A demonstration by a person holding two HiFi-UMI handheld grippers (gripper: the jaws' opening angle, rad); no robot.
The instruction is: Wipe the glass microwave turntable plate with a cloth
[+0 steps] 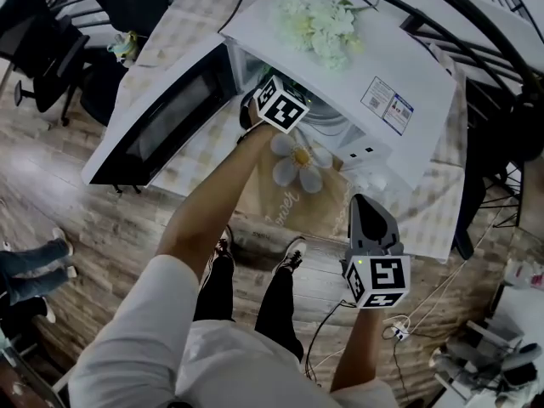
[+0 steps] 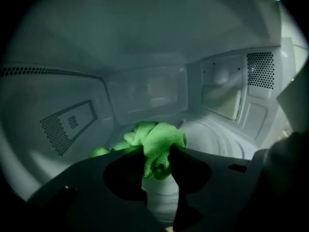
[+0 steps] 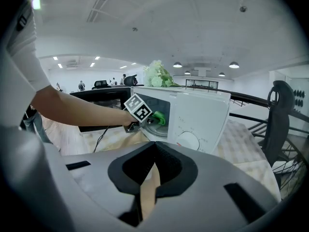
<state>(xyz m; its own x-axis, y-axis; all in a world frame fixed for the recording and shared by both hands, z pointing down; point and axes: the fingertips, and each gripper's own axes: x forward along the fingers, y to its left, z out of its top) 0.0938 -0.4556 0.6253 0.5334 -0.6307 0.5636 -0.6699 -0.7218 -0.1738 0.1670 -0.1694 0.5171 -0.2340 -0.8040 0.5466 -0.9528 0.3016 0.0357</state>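
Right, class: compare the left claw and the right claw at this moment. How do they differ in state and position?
The left claw is shut on the green cloth; the right claw is shut on nothing. The left claw reaches inside the open microwave, while the right claw hangs outside, in front of it. Both carry a cube with square markers.

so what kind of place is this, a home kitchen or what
Likely an open office or lab hall, not a kitchen: the microwave sits on a cloth-covered table, office chairs stand on the wood floor, and rows of ceiling lights span a wide room.
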